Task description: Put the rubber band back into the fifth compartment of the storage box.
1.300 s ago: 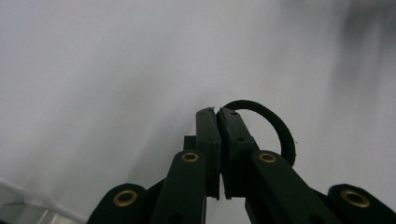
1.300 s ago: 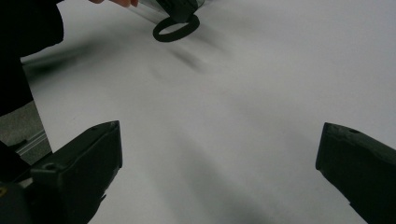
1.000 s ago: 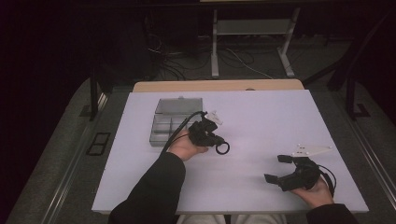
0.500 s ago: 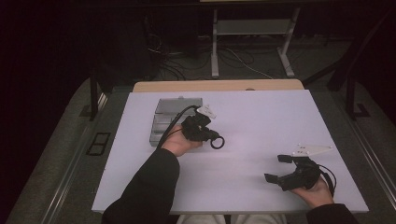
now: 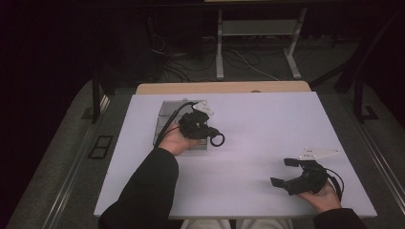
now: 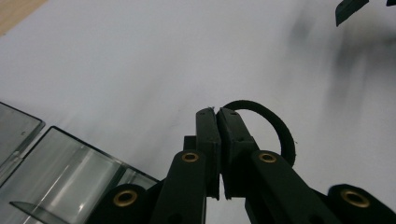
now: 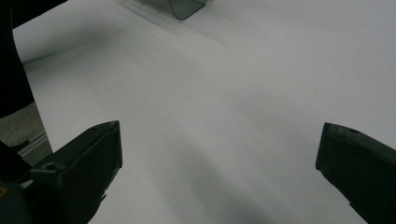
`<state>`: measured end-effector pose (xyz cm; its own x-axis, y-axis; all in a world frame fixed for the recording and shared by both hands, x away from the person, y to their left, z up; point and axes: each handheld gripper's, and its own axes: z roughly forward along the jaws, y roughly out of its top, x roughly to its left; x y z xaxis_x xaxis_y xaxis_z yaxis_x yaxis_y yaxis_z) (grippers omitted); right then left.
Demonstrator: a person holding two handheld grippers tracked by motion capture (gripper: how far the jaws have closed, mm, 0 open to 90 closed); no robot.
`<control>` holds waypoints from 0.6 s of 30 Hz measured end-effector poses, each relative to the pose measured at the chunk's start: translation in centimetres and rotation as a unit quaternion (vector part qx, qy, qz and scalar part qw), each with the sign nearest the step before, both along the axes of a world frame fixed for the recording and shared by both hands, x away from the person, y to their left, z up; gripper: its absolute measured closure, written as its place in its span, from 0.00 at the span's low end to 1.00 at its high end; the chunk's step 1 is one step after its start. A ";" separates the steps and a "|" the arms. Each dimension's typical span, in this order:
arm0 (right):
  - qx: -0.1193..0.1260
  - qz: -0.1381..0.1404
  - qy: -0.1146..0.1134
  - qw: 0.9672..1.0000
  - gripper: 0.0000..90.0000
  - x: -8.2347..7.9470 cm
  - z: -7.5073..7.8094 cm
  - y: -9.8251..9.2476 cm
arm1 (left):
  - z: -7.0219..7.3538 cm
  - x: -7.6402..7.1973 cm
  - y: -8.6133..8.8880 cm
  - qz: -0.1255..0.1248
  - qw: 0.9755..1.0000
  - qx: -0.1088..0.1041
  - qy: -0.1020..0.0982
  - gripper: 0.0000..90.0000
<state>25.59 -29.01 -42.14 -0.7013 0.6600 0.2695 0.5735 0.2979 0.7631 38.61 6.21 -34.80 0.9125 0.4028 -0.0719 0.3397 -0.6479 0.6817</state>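
Note:
A black ring hangs from my left gripper, whose jaws are shut on its band. In the left gripper view the ring curves out to the right of the pressed-together pads, and my left gripper is held a little above the white table. This hand hovers over the near right corner of a clear plastic compartment box. My right gripper rests near the table's front right, jaws wide apart with nothing between them; in its own view my right gripper frames bare table.
The clear box lies at the lower left of the left gripper view, and a corner of the box at the top of the right gripper view. The white table top spreads between the hands. A wooden strip runs along the far edge.
My left gripper has risen and moved away from the front edge toward the box, carrying the ring. The right gripper has kept still.

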 end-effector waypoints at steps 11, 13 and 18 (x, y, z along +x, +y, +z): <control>0.000 0.000 0.000 1.000 0.00 0.0 0.0 0.0 | 1.0 0.6 1.5 0.020 1.000 -0.005 -0.009 0.96; -0.001 0.000 -0.001 1.000 0.00 0.0 0.0 0.0 | 1.1 0.7 1.7 0.024 1.000 -0.004 -0.011 0.96; -0.002 0.001 -0.001 1.000 0.00 0.0 0.0 0.0 | 1.4 1.1 2.3 0.035 0.999 -0.009 -0.012 0.96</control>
